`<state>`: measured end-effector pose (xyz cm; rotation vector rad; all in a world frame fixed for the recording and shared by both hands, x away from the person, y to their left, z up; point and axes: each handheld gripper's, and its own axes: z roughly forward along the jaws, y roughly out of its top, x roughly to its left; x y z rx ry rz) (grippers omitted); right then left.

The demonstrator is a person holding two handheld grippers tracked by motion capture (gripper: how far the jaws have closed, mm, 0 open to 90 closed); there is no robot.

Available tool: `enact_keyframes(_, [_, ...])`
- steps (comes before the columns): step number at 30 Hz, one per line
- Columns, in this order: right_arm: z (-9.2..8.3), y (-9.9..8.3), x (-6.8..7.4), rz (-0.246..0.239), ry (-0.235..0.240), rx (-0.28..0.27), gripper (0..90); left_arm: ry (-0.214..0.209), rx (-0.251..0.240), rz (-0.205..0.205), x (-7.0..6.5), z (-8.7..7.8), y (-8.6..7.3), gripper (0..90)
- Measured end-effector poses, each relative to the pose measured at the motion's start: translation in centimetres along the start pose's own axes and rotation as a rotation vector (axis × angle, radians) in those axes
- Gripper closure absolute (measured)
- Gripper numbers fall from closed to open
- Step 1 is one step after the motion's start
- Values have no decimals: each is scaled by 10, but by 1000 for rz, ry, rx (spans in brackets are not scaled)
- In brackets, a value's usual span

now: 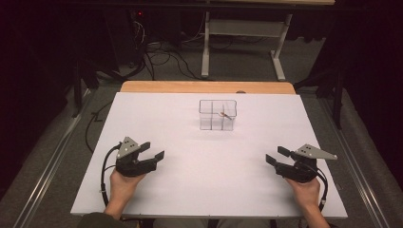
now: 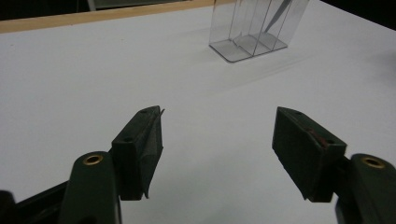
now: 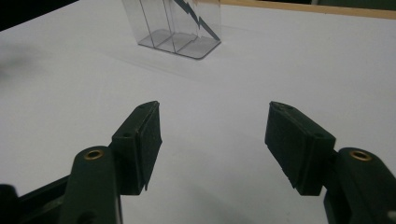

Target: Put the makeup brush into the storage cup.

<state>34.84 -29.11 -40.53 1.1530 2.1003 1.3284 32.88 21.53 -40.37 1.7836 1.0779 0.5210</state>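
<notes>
We're looking at a dim room with grey carpet (image 1: pixel 247 66), a tangle of black cables (image 1: pixel 161 57) on the floor, a white table frame (image 1: pixel 242 33) at the back, and dark curtains (image 1: pixel 375 71) closing in both sides.

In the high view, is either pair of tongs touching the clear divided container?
No. The clear divided container stands alone mid-table, while the left tongs and right tongs rest open near the table's front edge, well apart from it.
</notes>
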Motion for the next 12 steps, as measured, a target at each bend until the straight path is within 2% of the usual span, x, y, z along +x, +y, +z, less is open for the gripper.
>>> enact_keyframes(12, [-2, -1, 0, 0, -4, -12, 375, -1, 0, 5, 0, 1, 0, 338])
